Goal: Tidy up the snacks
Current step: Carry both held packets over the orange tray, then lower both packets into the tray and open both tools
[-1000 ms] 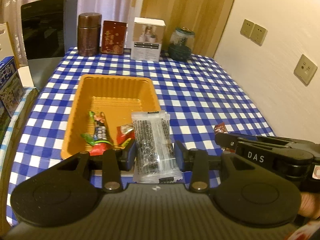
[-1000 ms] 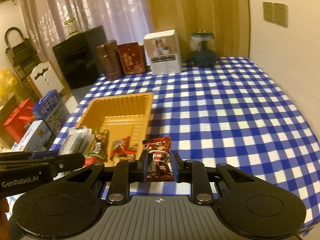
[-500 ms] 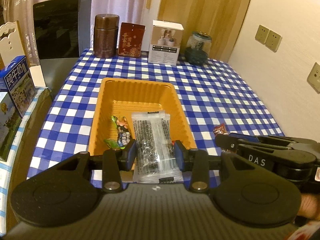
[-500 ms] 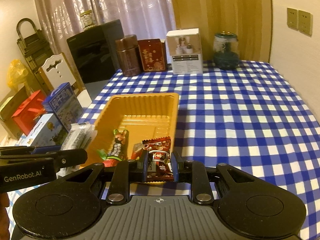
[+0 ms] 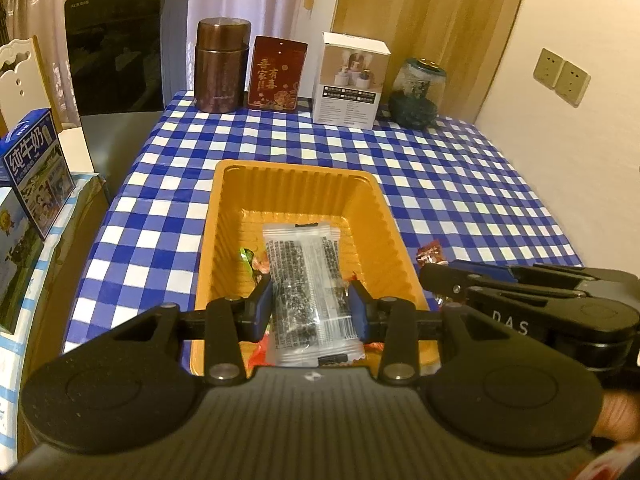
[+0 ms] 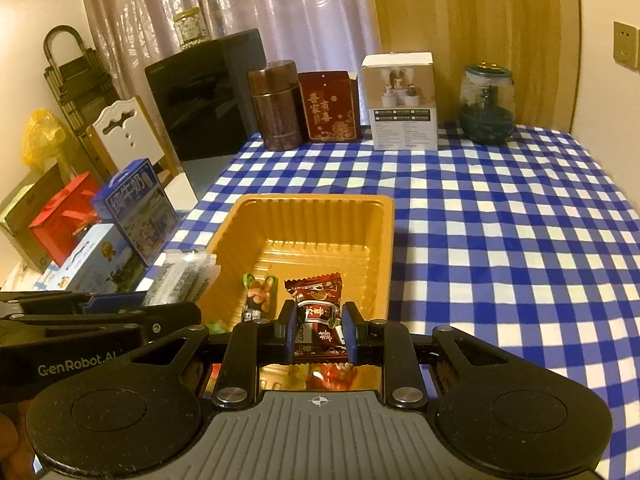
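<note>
Both grippers holding snacks over the orange tray (image 5: pixel 298 178)

The left gripper (image 5: pixel 310 306) is clamping a clear dark-speckled packet (image 5: pixel 306 280), which is sticking out toward 12 o'clock; the right gripper (image 6: pixel 318 330) is pinching a red-brown candy wrapper (image 6: pixel 316 296), likewise pointing to 12.

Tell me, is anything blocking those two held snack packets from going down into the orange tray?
Nothing visible does. The clear packet and the red candy packet already hang over the open orange tray, which holds only a few small wrapped candies on its floor.
</note>
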The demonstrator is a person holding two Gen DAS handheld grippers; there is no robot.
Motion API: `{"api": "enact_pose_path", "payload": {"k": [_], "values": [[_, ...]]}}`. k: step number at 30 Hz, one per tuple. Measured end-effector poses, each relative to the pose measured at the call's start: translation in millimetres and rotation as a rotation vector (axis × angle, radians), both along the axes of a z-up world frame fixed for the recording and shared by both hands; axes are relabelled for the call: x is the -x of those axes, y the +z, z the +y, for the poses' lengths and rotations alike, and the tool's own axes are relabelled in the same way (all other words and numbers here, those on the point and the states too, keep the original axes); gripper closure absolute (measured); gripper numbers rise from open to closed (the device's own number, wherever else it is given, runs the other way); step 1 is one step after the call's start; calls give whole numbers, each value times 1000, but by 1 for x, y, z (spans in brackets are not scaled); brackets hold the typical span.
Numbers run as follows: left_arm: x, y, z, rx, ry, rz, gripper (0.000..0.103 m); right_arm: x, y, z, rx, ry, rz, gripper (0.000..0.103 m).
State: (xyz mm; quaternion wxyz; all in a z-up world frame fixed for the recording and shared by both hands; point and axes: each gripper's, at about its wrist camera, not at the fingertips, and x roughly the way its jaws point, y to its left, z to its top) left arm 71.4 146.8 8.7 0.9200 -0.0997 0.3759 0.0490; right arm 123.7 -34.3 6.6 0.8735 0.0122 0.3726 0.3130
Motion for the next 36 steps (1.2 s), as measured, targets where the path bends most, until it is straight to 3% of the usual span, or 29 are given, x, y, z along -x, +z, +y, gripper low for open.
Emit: {"api": "enact_pose_path", "payload": {"k": [20,36], "values": [[-78,-33,31,-24,-32,44,66,-72,-27,37,-9,8,22,79],[-119,-58,28,-22,-60,60,66,-113,-48,44,-12,-33,72,79]]}}
